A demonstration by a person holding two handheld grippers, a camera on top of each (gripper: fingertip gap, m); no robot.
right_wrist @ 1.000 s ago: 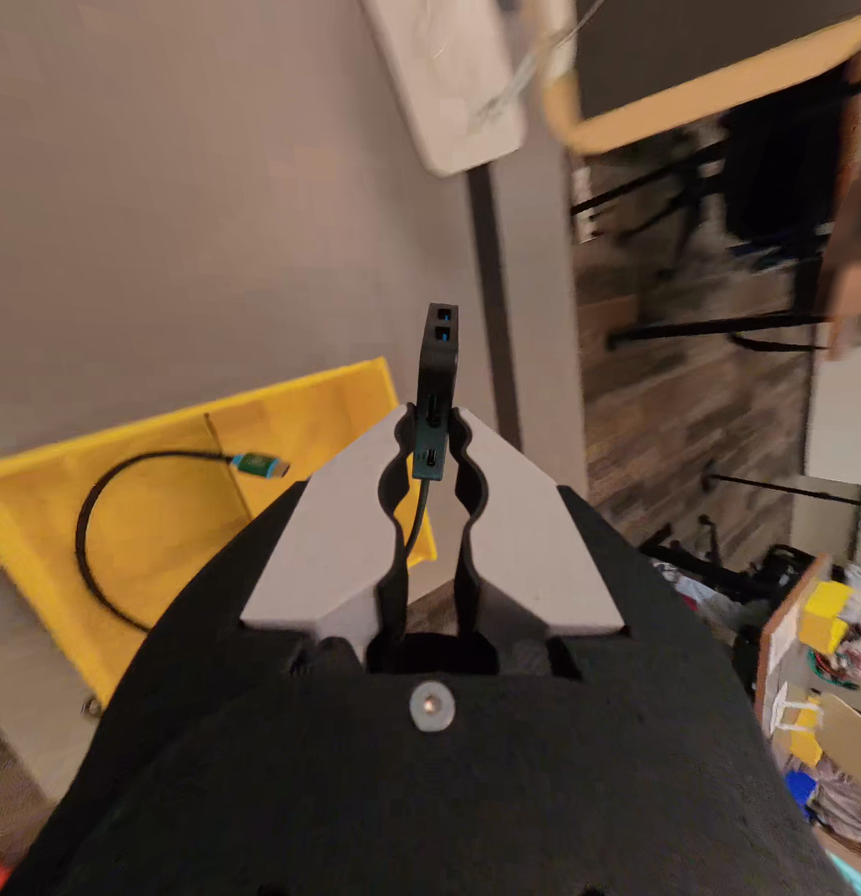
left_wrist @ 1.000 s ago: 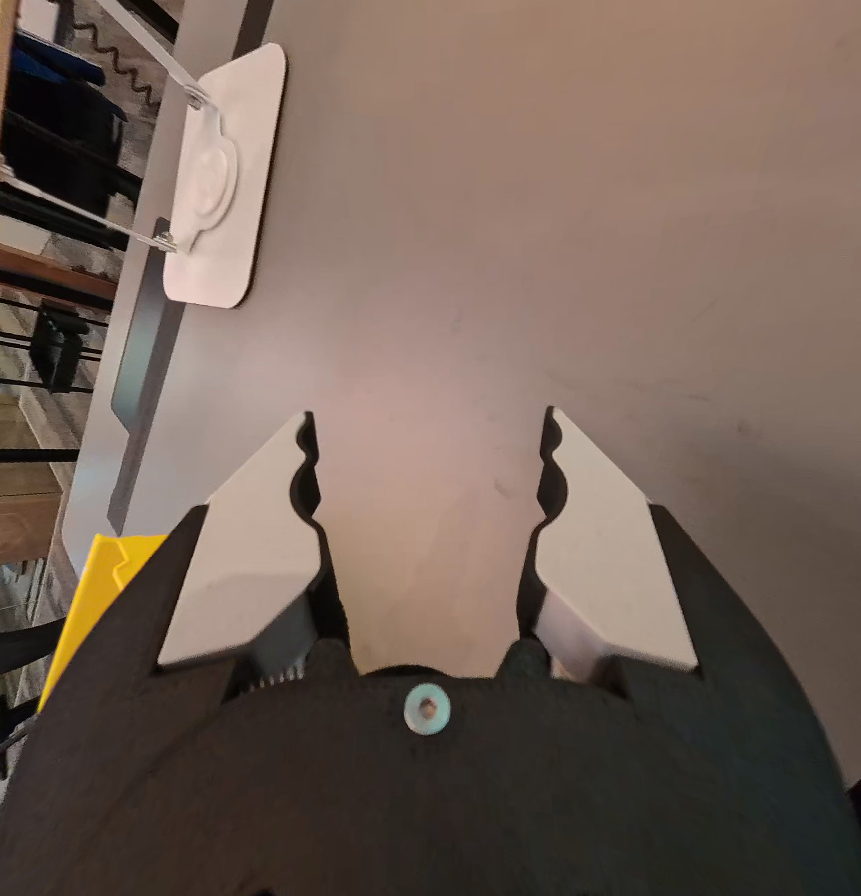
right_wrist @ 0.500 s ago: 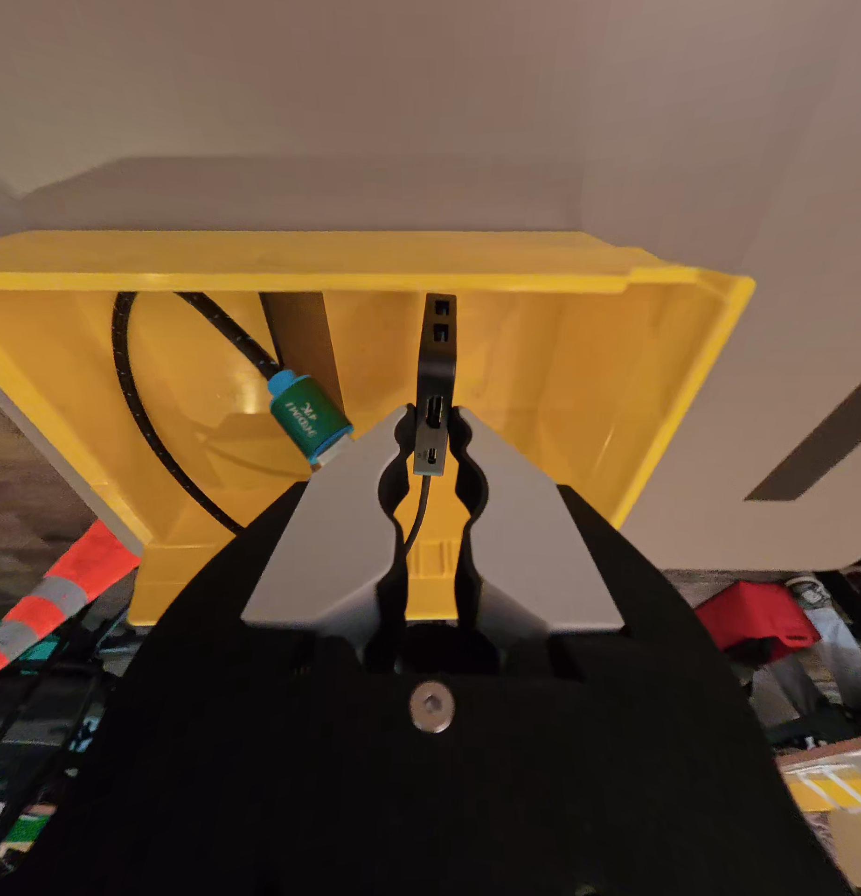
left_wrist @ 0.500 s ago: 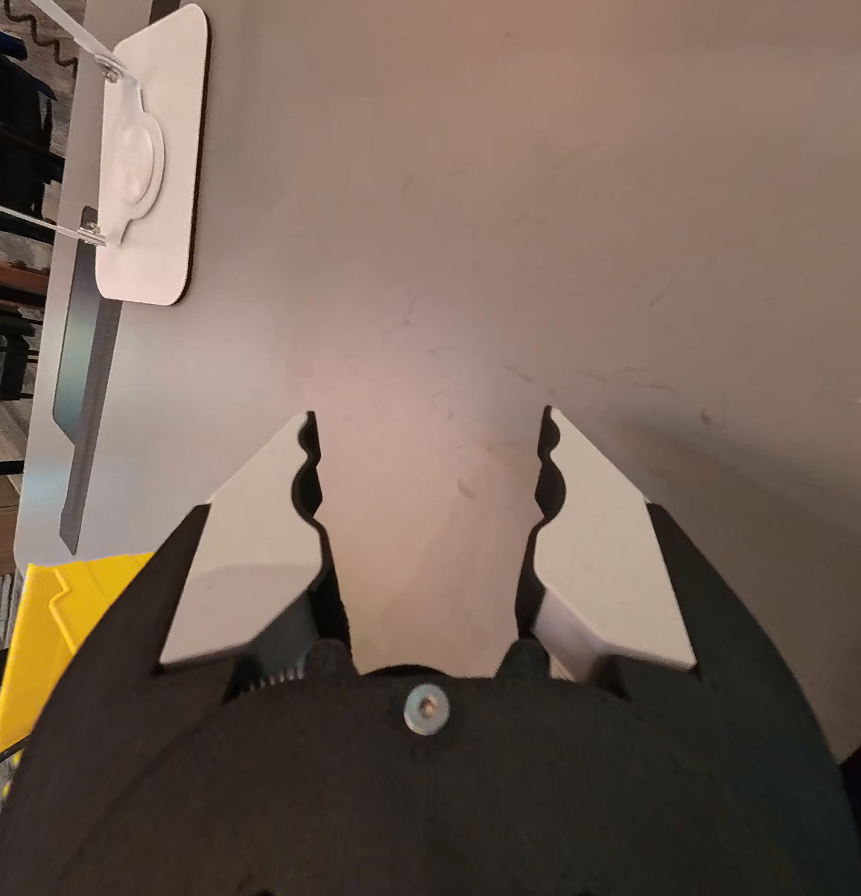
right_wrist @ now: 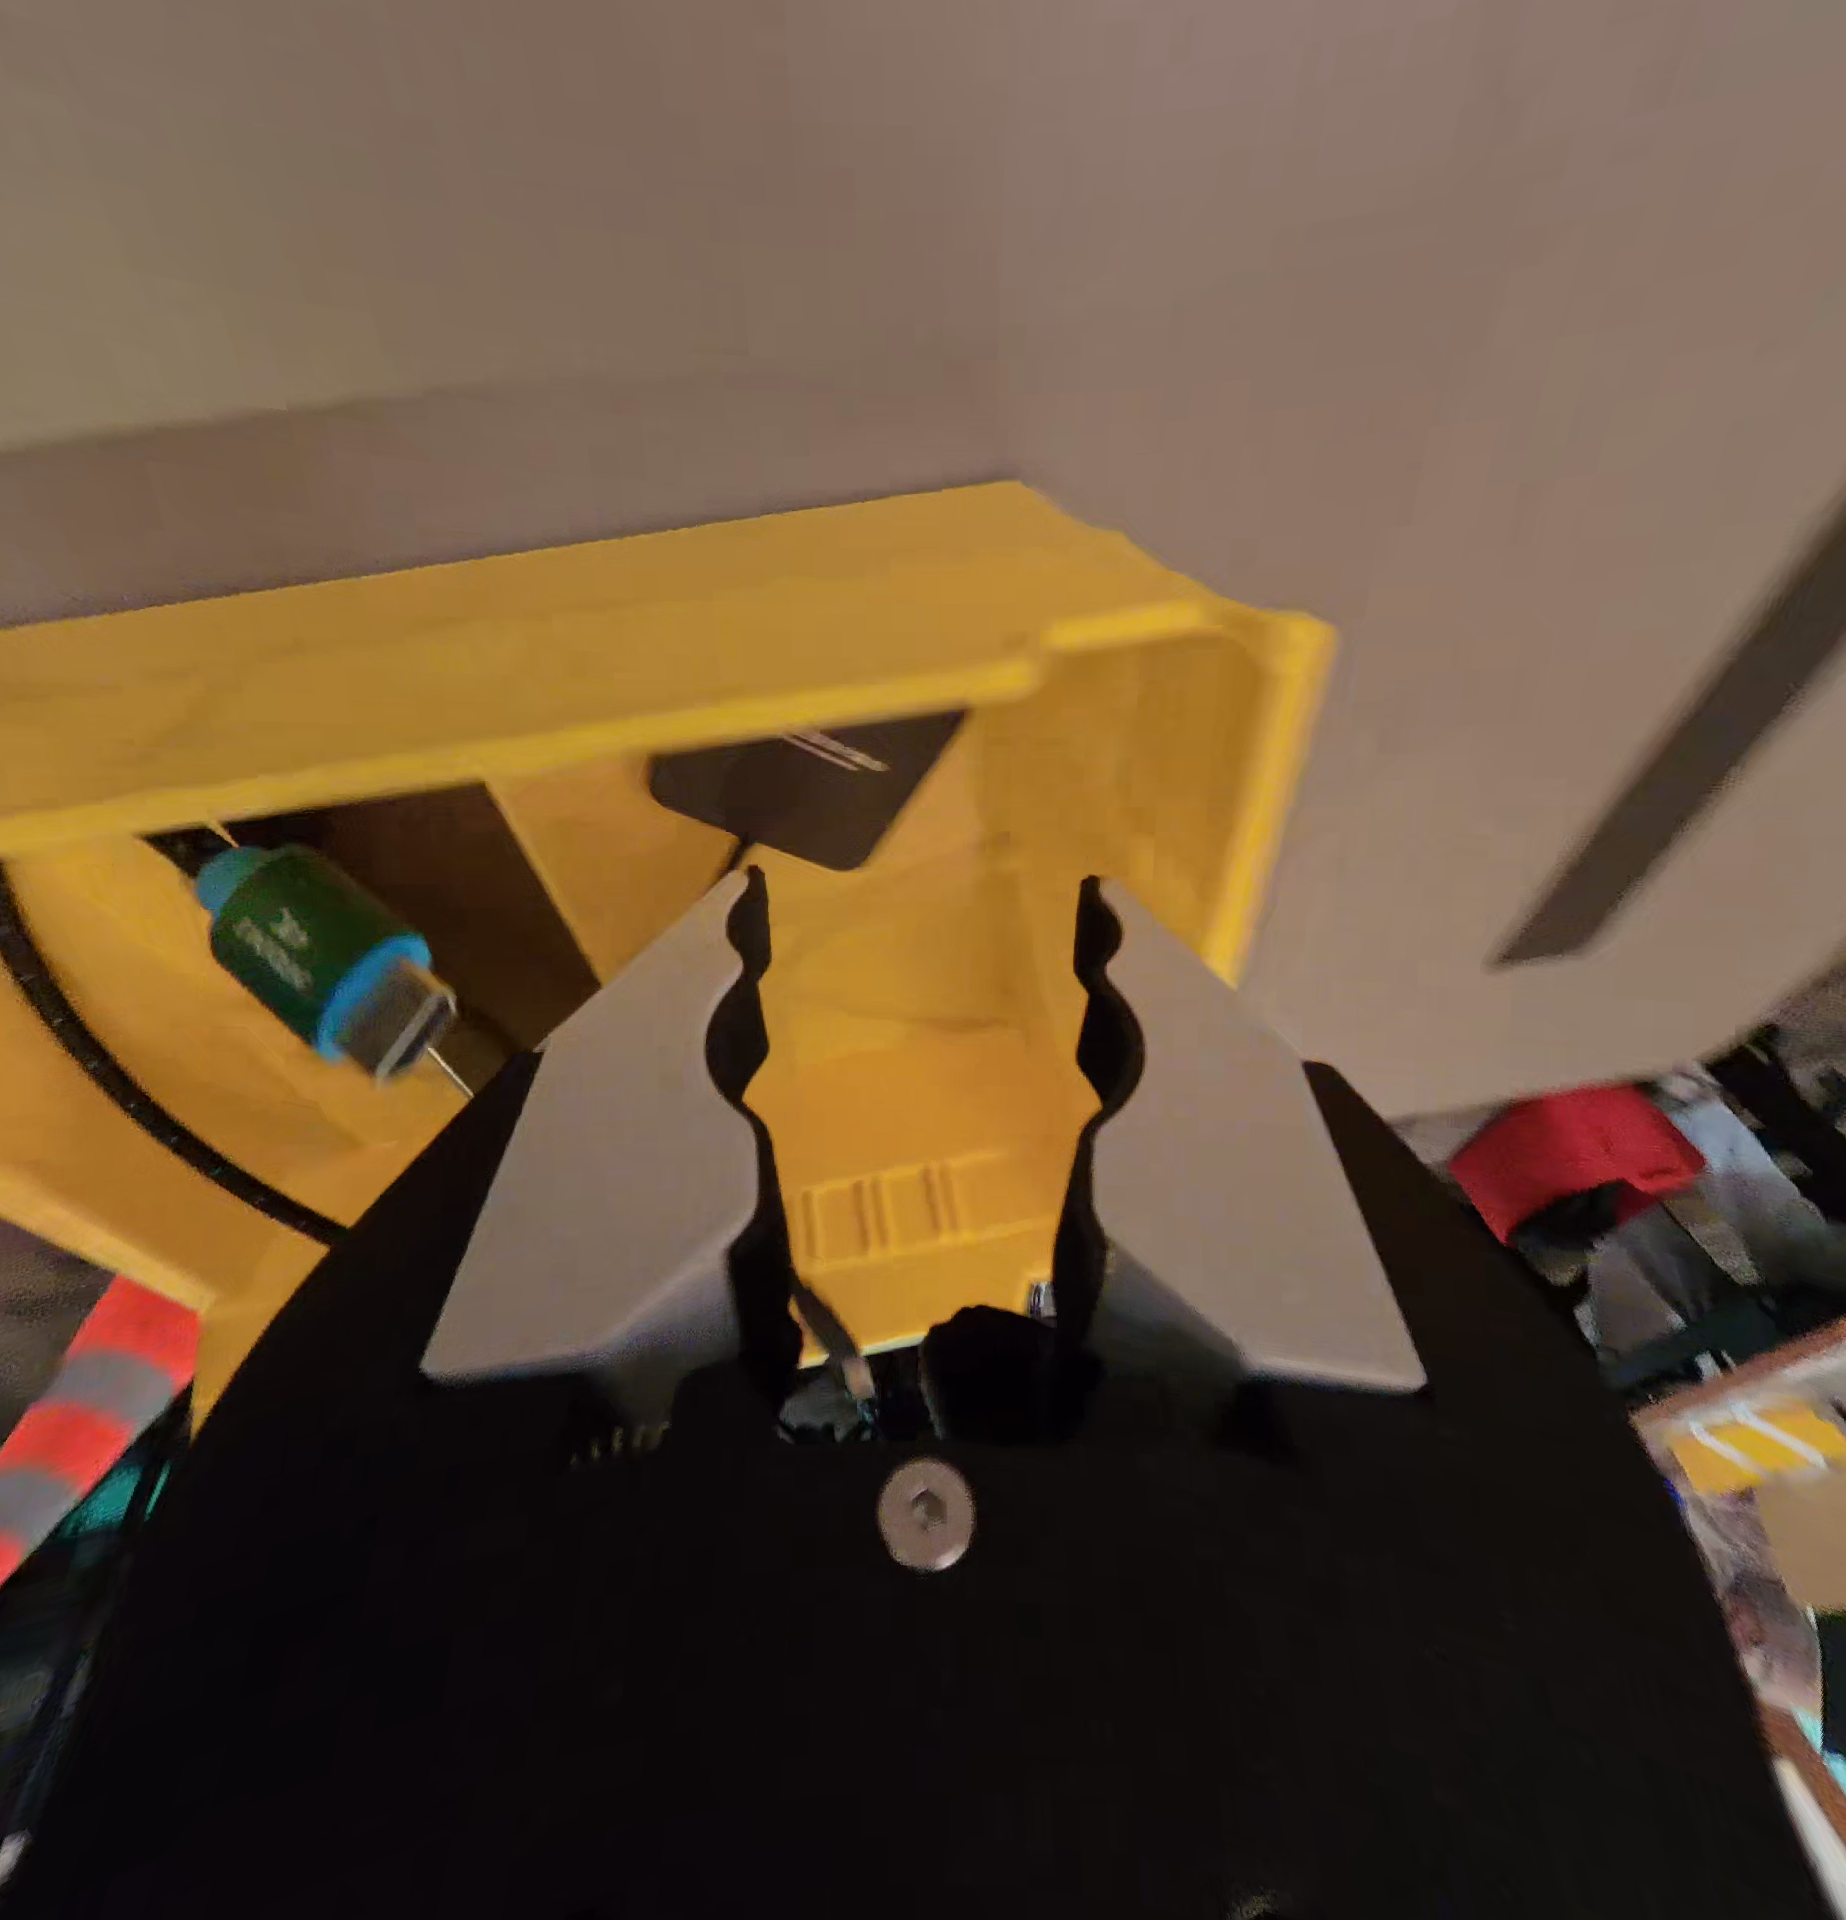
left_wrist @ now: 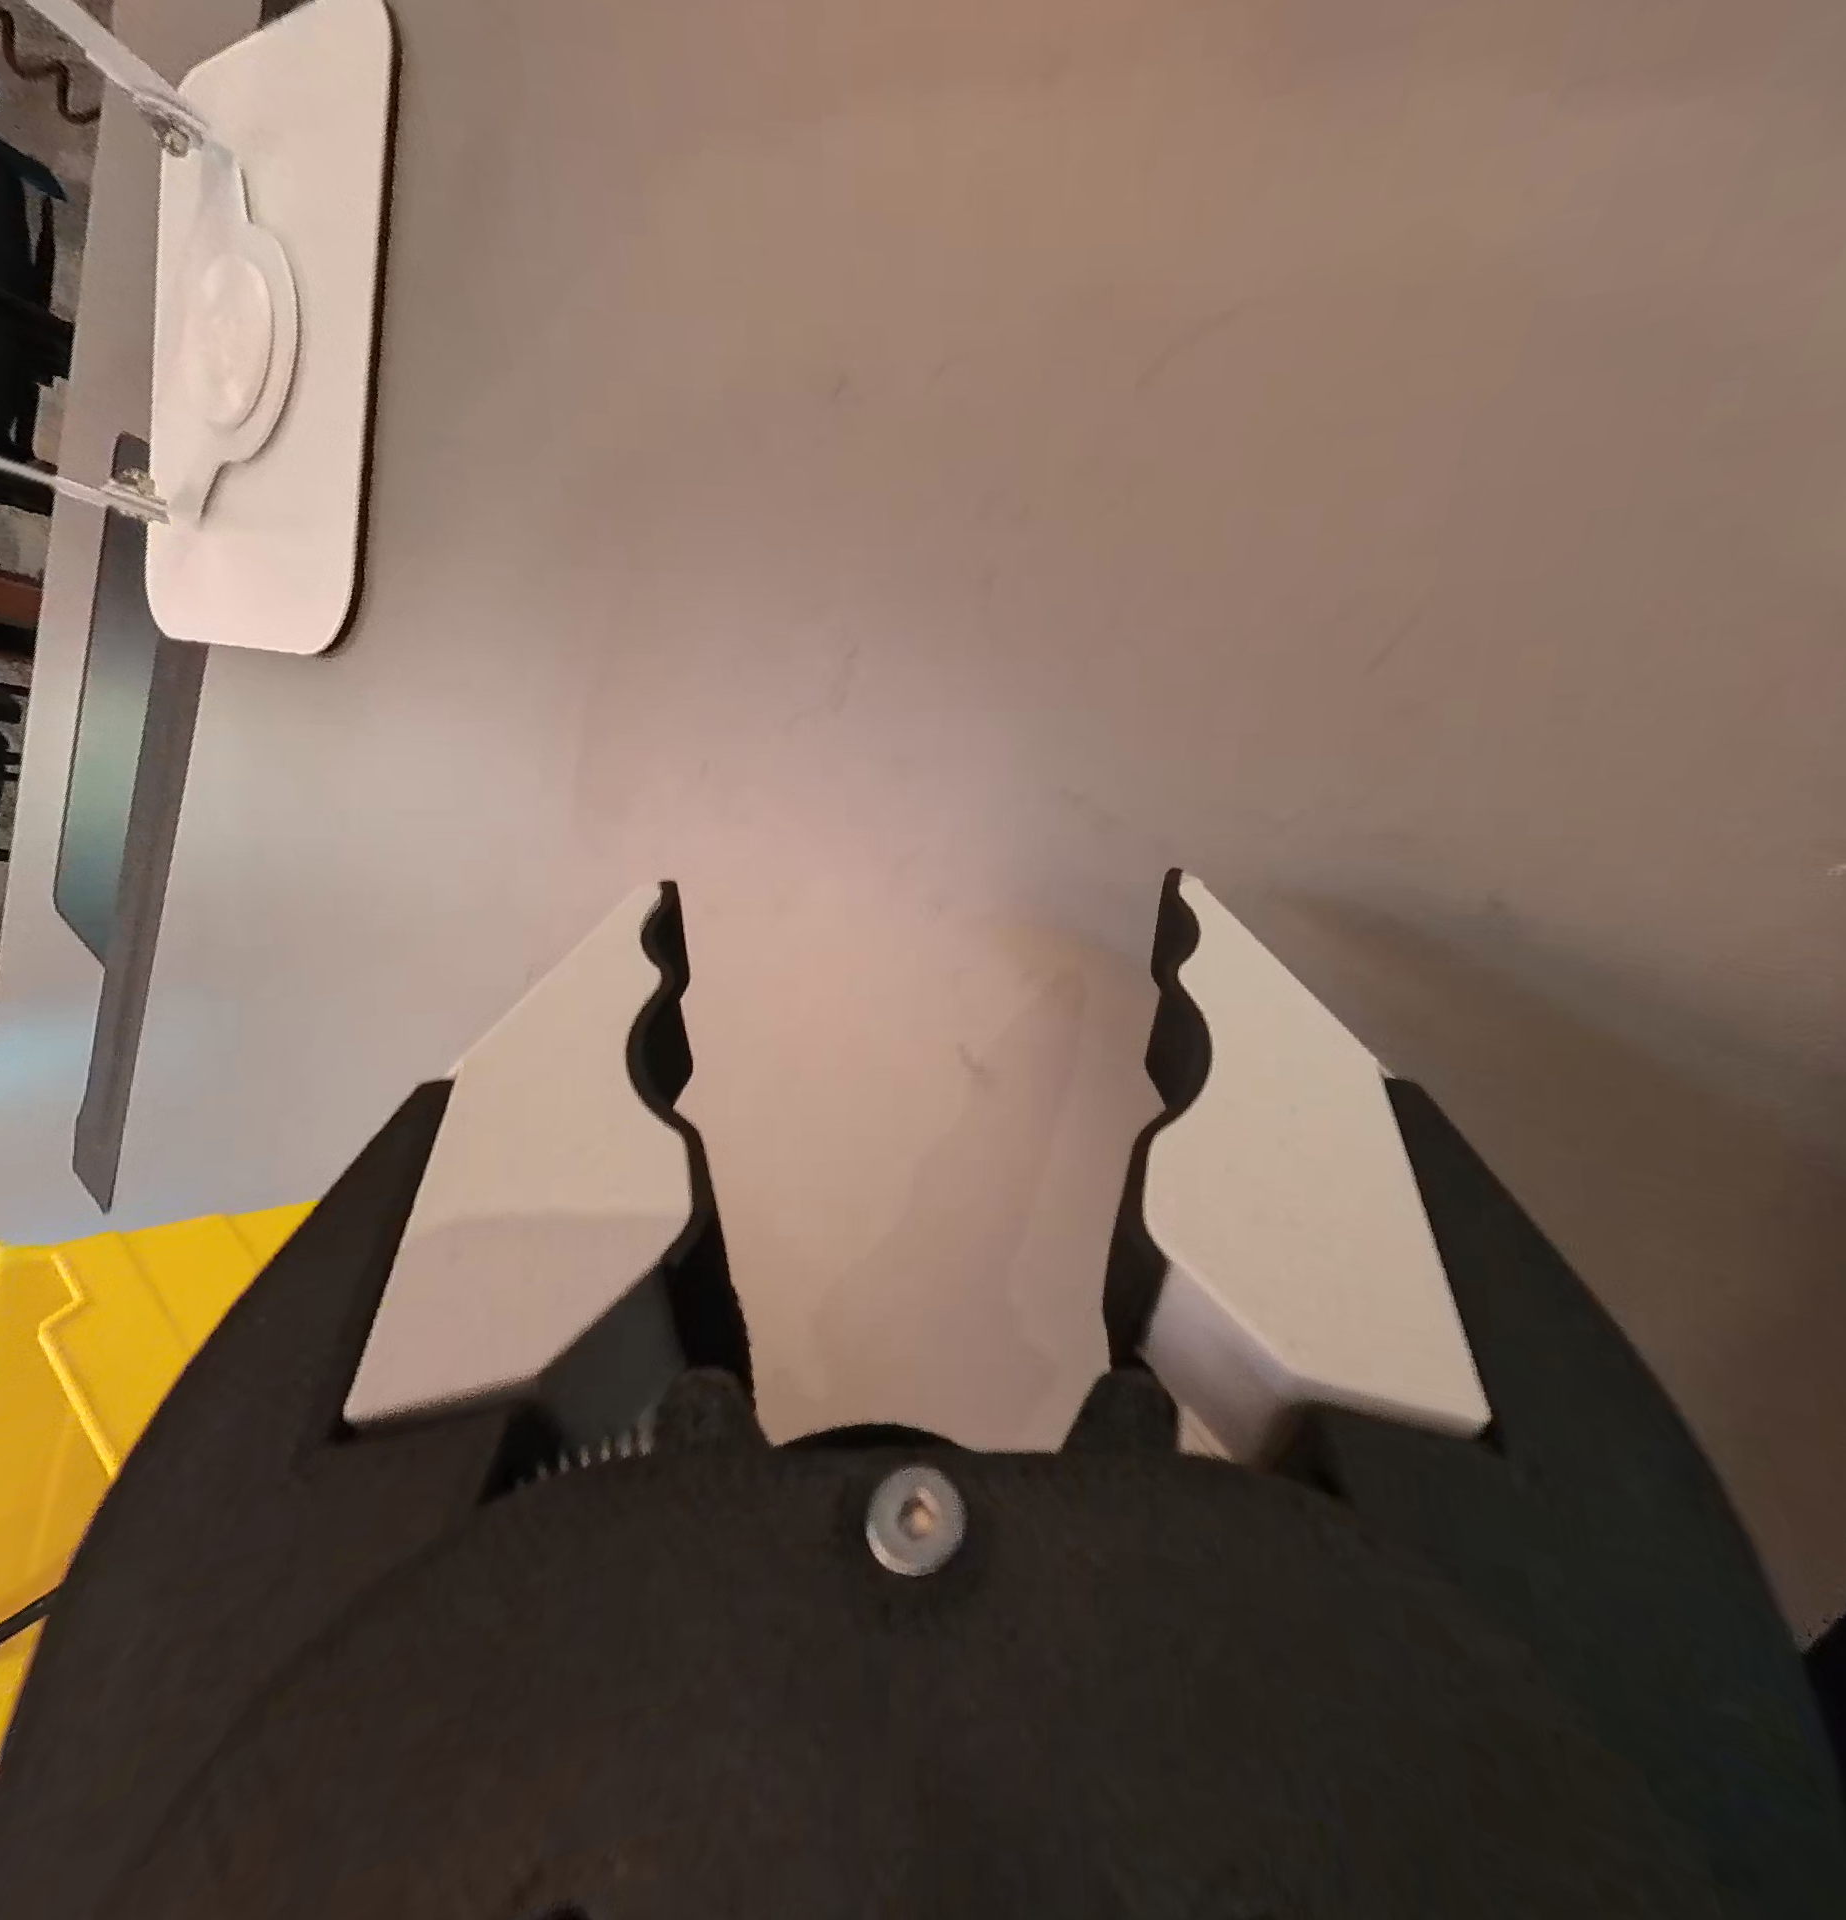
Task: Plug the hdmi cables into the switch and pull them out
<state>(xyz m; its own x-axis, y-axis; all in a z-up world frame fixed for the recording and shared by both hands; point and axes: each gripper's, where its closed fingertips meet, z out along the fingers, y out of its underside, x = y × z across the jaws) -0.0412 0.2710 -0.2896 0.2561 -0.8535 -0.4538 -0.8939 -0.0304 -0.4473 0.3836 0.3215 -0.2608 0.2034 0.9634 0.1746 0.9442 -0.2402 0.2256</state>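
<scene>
The right gripper (right_wrist: 914,883), jaws apart and empty, points into the yellow plastic bin (right_wrist: 1137,790). Just beyond its fingertips the flat black switch (right_wrist: 805,795) lies against the bin's far wall. Left of the switch, the green-and-blue HDMI plug (right_wrist: 316,951) of a black braided cable (right_wrist: 57,1023) points toward the gripper. The left gripper (left_wrist: 914,894), also spread empty, hovers over bare grey tabletop (left_wrist: 1106,416), the bin off to its left.

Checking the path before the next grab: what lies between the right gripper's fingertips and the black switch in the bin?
Only bare yellow bin floor, in the right wrist view, separates right gripper from switch.
</scene>
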